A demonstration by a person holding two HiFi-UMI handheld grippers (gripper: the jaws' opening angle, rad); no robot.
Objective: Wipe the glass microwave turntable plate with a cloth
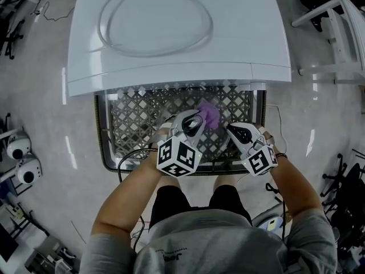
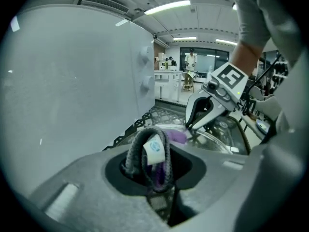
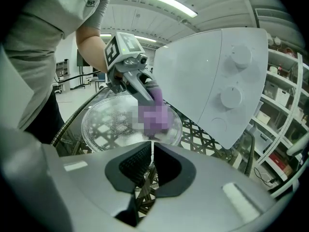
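Observation:
The clear glass turntable plate [image 3: 113,122] lies on the lattice table [image 1: 131,119] in front of the white microwave [image 1: 177,33]. My left gripper [image 1: 197,119] is shut on a purple cloth [image 1: 209,113] and presses it onto the plate's far side. In the left gripper view the cloth [image 2: 155,151], with its grey hem and white label, fills the shut jaws. My right gripper [image 3: 151,153] sits at the plate's near rim, and its jaws are closed to a thin slit on that rim. Seen from the left gripper view, the right gripper [image 2: 188,125] touches the plate's edge [image 2: 217,140].
The microwave [image 3: 217,81] stands close behind the plate with its knobs toward the right gripper. A loop of hose [image 1: 154,21] lies on its top. A white chair [image 1: 342,33] stands at the right, and small devices [image 1: 20,158] sit on the floor at the left.

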